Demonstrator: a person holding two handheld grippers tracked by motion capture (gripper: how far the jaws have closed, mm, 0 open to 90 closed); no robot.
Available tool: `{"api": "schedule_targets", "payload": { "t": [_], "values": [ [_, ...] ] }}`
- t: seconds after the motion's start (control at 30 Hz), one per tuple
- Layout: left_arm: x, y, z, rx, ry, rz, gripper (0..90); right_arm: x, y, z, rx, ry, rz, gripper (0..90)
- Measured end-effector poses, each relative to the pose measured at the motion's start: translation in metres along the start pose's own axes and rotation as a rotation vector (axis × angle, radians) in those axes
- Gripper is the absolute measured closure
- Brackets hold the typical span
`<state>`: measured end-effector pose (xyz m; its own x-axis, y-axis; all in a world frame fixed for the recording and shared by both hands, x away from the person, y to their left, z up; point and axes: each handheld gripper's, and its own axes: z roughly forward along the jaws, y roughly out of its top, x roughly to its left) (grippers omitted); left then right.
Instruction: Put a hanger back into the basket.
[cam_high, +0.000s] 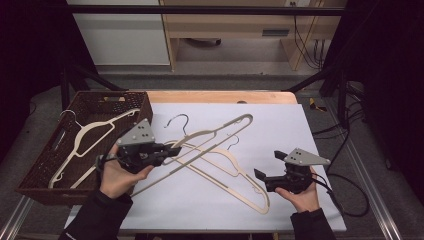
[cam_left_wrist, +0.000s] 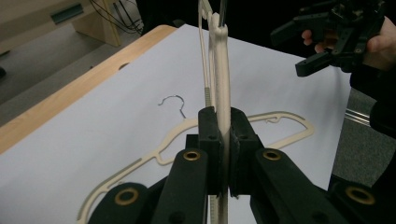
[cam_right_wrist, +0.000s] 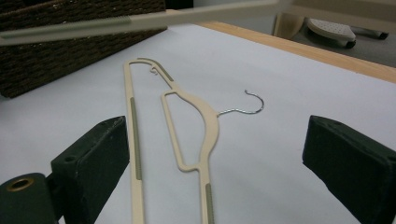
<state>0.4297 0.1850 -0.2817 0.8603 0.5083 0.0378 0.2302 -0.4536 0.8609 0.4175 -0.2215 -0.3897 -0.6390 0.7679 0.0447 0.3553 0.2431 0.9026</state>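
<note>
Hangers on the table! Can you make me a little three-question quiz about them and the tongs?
1. True or false: the left tongs are clamped shut on a cream plastic hanger with a metal hook.
2. How many cream hangers lie inside the dark brown woven basket: A none, B one, C three?
3. Fill in: the right tongs are wide ____ with nothing between them.

Key: 1 true. 2 B, the one cream hanger in the basket. 3 open; a second cream hanger flat on the white sheet lies ahead of them.
</note>
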Motion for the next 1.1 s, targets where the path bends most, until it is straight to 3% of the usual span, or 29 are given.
{"api": "schedule_targets", "payload": {
  "t": [0.27,0.47,0.63,0.77,1.1],
  "values": [
    [0.024,0.007,-0.024,-0.025,0.027,-0.014,86.1,-0.009,-0.003,-0.010,-0.034,-0.033,0.038,6.3],
    [0.054,0.003,-0.045,-0.038,0.064,-0.040,86.1,-0.011,-0.005,-0.012,-0.025,-0.035,0.044,6.2],
    [0.069,-0.002,-0.055,-0.045,0.091,-0.054,86.1,-0.012,-0.005,-0.012,-0.025,-0.037,0.044,6.1],
    [0.089,-0.012,-0.068,-0.049,0.114,-0.088,86.0,-0.012,-0.005,-0.012,-0.026,-0.036,0.042,5.9],
    [0.124,-0.043,-0.092,-0.049,0.175,-0.138,86.1,-0.012,-0.006,-0.011,-0.024,-0.041,0.047,5.7]
  ]
}}
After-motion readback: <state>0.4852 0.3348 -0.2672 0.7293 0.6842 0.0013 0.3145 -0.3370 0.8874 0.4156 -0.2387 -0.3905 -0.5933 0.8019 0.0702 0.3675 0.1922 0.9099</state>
